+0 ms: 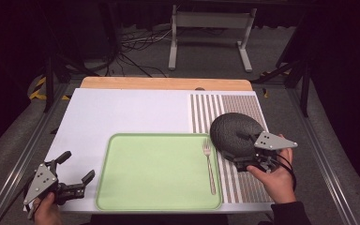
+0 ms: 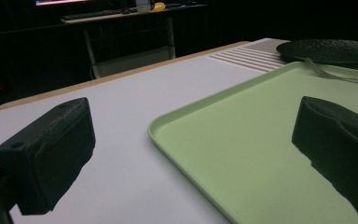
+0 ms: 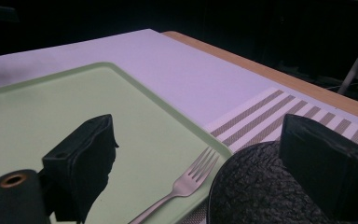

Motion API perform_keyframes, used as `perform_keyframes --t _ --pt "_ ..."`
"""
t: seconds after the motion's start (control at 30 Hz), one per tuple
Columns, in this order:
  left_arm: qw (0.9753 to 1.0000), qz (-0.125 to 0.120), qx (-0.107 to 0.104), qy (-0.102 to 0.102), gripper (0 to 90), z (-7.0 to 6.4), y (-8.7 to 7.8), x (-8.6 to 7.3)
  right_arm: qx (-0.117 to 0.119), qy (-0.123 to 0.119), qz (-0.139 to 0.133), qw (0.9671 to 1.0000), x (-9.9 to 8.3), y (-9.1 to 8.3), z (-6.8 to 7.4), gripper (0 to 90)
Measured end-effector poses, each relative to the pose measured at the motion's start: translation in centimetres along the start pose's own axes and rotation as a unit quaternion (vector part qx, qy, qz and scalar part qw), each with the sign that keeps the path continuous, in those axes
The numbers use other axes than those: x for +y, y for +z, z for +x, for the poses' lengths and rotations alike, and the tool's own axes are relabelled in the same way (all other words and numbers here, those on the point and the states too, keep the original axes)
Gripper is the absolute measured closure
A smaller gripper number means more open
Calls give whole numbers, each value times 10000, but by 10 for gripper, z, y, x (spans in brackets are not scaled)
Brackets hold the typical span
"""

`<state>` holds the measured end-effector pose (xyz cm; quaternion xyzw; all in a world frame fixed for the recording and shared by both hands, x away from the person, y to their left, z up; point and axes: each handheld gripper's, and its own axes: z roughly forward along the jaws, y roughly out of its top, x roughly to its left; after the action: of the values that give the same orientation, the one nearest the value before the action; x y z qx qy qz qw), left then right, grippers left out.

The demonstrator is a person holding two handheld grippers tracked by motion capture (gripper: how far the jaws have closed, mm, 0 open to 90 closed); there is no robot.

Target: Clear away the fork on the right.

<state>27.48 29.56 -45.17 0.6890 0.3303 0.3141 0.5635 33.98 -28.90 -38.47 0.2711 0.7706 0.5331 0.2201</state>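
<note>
A pale green tray (image 1: 154, 173) lies at the table's near middle, and a silver fork (image 1: 209, 164) rests along its right side. A black textured plate (image 1: 234, 129) sits just right of the tray on a striped mat, and looks tipped. My right gripper (image 1: 244, 151) is at the plate's near right edge. In the right gripper view it (image 3: 200, 126) stands open, jaws wide apart, with the plate (image 3: 256, 186) low between them beside the fork (image 3: 186, 179). My left gripper (image 1: 77, 166) is open over the white table left of the tray (image 2: 261, 140), holding nothing.
A brown-and-white striped mat (image 1: 243, 105) covers the table's right part and a white cover (image 1: 122, 112) the rest. A wooden edge (image 1: 164, 83) runs along the far side. Beyond it a metal stand (image 1: 211, 21) and cables are on the floor.
</note>
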Motion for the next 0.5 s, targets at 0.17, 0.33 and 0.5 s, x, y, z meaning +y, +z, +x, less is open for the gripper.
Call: perform_keyframes --t 0.17,0.33,0.5 --pt "10000 0 9 2 0 0 0 0 -16 58 -135 9999 -11 -8 -3 113" --pt "10000 -13 13 12 0 0 0 0 -43 99 -253 9996 -21 -14 -5 112" --pt "10000 -15 21 16 0 0 0 0 -106 188 -370 9991 -33 -21 -10 109"
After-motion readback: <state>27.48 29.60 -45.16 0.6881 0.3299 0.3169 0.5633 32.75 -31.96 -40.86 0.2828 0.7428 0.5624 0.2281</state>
